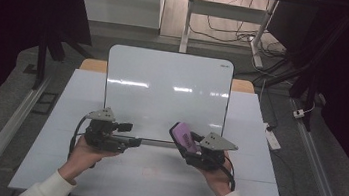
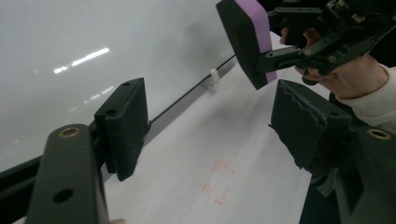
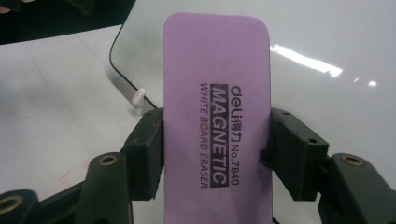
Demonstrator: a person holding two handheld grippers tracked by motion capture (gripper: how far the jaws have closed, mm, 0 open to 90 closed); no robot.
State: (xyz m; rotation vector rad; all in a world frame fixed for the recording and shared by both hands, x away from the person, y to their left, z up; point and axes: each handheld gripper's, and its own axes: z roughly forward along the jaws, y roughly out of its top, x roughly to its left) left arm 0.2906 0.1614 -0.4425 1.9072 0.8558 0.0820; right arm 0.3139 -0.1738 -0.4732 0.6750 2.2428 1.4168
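High view, item one: we recorded a whiteboard [image 1: 165,94] standing at a tilt on a pale table [image 1: 252,183], glossy, with rounded corners and a thin dark rim. Our right gripper [image 1: 182,138] held a purple eraser [image 1: 184,135] just in front of the board's lower right part, raised off the table. Our left gripper [image 1: 130,134] sat near the board's lower left edge, well apart from the eraser.

Right gripper view, item two: we read what the high view was too small to give, the eraser's [image 3: 217,107] flat purple face with rounded corners and black print, "deli MAGNETIC WHITE BOARD ERASER No.7840". Both black jaws pressed its long sides. A small white clip [image 3: 138,100] showed at the board's edge.

Left gripper view, item three: we noted the left gripper [image 2: 205,126] with its jaws parted and nothing between them, ridged pads [image 2: 126,126] facing inward. Beyond stood the eraser's [image 2: 256,28] thick black felt backing under the purple layer. A faint red mark [image 2: 219,182] lay on the matte tabletop.
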